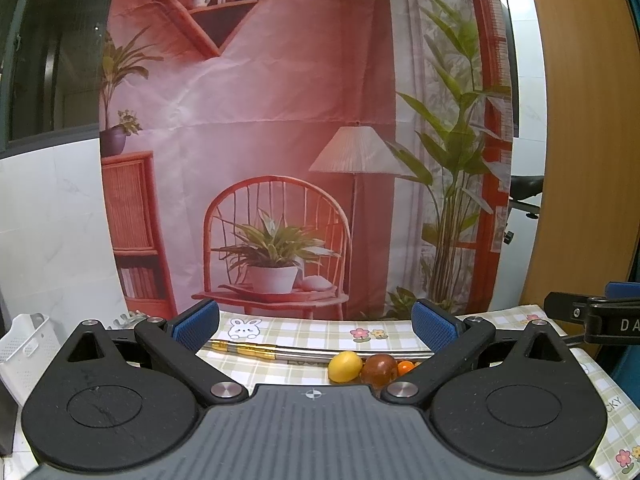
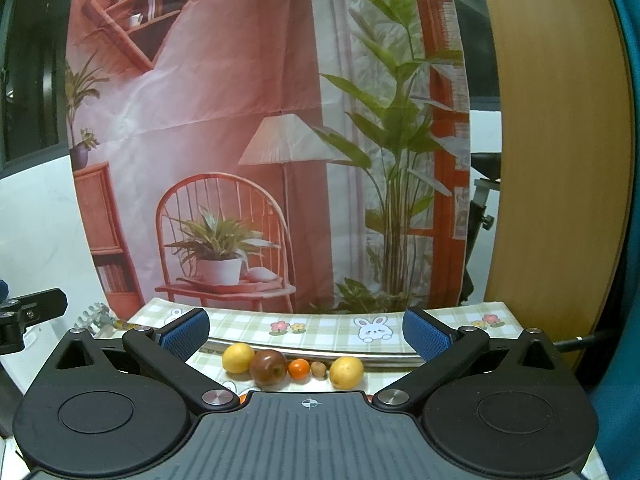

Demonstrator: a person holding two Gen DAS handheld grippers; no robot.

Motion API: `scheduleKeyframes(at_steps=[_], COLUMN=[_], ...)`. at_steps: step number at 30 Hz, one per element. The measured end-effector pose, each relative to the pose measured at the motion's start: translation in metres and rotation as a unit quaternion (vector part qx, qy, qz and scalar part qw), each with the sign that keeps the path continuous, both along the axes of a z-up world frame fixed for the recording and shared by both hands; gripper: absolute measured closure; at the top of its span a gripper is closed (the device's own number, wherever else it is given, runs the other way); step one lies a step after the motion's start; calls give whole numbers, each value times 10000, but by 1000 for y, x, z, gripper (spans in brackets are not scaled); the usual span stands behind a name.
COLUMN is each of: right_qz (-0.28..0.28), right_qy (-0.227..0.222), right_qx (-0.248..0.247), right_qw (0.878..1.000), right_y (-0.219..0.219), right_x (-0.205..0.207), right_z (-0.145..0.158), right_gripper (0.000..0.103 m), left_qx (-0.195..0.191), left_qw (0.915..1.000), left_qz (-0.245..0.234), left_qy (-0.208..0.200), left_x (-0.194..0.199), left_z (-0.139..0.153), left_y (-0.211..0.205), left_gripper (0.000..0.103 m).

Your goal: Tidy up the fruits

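A row of fruit lies on the checked tablecloth (image 2: 332, 330) in front of a metal tray rim (image 2: 384, 356). In the right wrist view, left to right: a yellow lemon (image 2: 238, 357), a dark red apple (image 2: 268, 367), a small orange (image 2: 299, 369), a small brown fruit (image 2: 318, 369), a second lemon (image 2: 346, 372). My right gripper (image 2: 306, 334) is open and empty above them. In the left wrist view I see a lemon (image 1: 345, 366), the apple (image 1: 379, 369) and the orange (image 1: 406, 367). My left gripper (image 1: 316, 324) is open and empty.
A printed backdrop (image 1: 280, 140) hangs behind the table. A white perforated basket (image 1: 24, 350) stands at the left. A wooden panel (image 2: 560, 160) rises at the right. The right gripper's tip (image 1: 600, 320) shows at the right edge of the left wrist view.
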State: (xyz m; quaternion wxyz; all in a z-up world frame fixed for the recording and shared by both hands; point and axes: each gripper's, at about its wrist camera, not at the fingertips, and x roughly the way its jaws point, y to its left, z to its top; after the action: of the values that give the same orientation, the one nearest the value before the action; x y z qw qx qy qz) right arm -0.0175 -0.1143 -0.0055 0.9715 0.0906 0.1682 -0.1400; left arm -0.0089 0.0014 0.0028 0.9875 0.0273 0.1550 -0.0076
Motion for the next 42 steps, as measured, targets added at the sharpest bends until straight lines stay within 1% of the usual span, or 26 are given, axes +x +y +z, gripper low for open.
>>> scheduleKeyframes(at_steps=[38,42], right_qz=[-15,-13], right_qy=[2,9], right_qx=[9,12], right_qw=[10000,10000], right_y=[1,1], right_x=[1,0], right_z=[-1,-1], right_gripper=[0,0], left_qx=[-10,-71], left_qw=[10000,9999], left_qz=[-38,-52], left_qy=[57,53], left_x=[2,2], left_z=[0,-1], left_y=[2,3], left_gripper=[0,0])
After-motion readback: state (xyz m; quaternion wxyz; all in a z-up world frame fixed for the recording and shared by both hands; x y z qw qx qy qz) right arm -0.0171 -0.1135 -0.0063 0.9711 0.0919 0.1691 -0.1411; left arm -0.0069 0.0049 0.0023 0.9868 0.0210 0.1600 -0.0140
